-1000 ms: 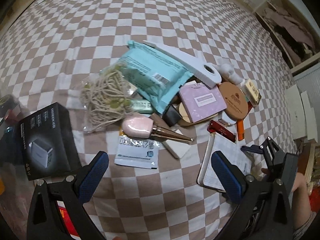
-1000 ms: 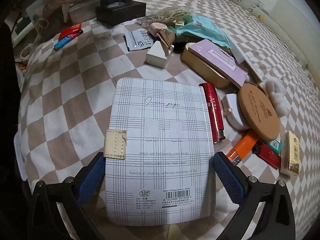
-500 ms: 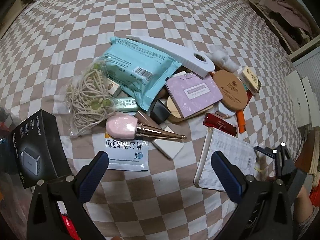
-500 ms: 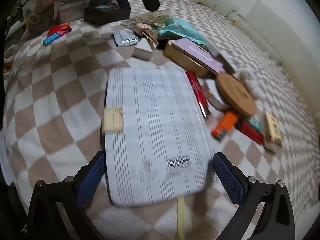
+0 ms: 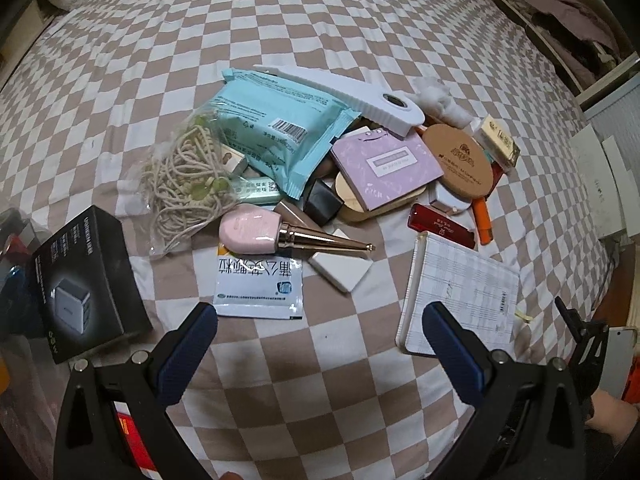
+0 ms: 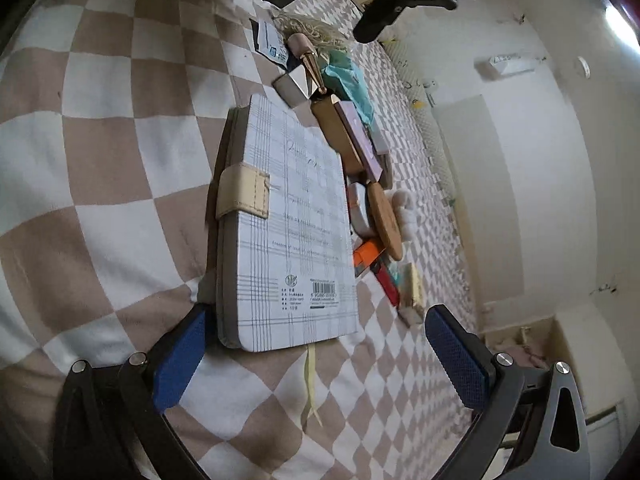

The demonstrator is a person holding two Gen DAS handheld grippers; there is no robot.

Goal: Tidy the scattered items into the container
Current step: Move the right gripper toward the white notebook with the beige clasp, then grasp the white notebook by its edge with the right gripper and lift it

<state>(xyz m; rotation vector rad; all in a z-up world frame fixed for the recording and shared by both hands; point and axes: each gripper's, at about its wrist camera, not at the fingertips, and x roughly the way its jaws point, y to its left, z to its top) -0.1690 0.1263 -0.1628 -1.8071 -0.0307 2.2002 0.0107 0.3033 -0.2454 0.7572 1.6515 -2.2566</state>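
while nearly everything lies heaped on the bed (image 5: pixel 280 20) beyond the notebook (image 6: pixel 288 232), tidying has barely begun — no container shows. right gripper (image 6: pixel 320 344) jaws gape around the notebook's near end; left gripper (image 5: pixel 320 344) jaws released, empty.

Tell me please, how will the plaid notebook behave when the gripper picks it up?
The notebook looks thick with a hard cover, so it probably stays stiff. Its strap appears closed, so pages likely will not fan open. The cover looks smooth, and the yellow ribbon will probably dangle.
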